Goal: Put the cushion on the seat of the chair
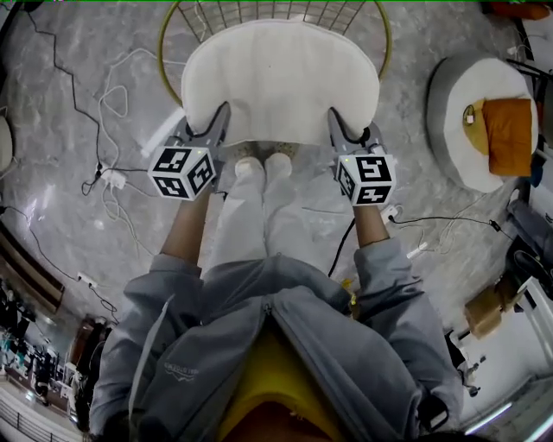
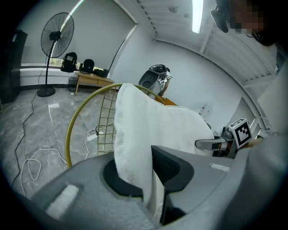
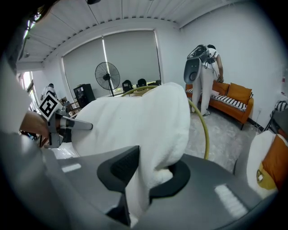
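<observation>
A white fluffy cushion (image 1: 281, 79) lies over the seat of a chair with a gold wire frame (image 1: 177, 22), seen from above in the head view. My left gripper (image 1: 220, 116) is shut on the cushion's near left edge, and my right gripper (image 1: 335, 121) is shut on its near right edge. In the left gripper view the cushion (image 2: 144, 130) is pinched between the jaws (image 2: 150, 179), with the gold frame (image 2: 74, 121) behind it. In the right gripper view the cushion (image 3: 144, 121) is pinched the same way (image 3: 144, 179).
Cables and a power strip (image 1: 112, 179) trail on the marble floor left of the chair. A round white pouf with an orange cushion (image 1: 484, 121) stands to the right. A standing fan (image 2: 56, 38) and a person at an orange sofa (image 3: 234, 96) are farther off.
</observation>
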The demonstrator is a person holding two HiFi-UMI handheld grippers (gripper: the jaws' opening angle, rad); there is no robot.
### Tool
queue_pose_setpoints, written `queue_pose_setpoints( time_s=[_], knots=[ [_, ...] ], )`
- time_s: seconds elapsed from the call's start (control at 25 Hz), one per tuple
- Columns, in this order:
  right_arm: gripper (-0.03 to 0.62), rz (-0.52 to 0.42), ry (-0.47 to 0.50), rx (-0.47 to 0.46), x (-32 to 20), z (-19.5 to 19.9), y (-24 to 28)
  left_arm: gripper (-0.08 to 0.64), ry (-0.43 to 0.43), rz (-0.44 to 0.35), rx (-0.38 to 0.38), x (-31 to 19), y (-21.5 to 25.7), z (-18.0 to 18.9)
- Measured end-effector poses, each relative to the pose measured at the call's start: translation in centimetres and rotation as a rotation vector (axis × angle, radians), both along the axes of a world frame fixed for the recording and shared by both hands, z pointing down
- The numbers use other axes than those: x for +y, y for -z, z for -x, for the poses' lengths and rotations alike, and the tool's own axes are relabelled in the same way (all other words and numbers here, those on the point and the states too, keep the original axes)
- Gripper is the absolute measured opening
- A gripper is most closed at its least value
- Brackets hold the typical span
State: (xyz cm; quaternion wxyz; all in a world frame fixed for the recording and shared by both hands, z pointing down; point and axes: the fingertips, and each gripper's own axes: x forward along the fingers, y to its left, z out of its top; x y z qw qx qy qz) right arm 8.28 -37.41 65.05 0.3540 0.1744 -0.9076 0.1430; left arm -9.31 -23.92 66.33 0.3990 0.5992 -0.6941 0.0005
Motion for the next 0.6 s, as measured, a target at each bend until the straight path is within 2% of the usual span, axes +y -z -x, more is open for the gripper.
queue_pose_setpoints(
  time_s=[0.44, 0.6],
  knots=[
    [0.077, 0.104, 0.001, 0.093, -2.2, 0.4, -11.0, 0.071, -0.024, 0.109, 0.049, -1.9, -10.8, 0.3],
    [0.078, 0.146, 0.021, 0.150, -2.5, -0.7, -14.5, 0.071, -0.035, 0.167, 0.082, -1.8, -13.6, -1.1]
  ],
)
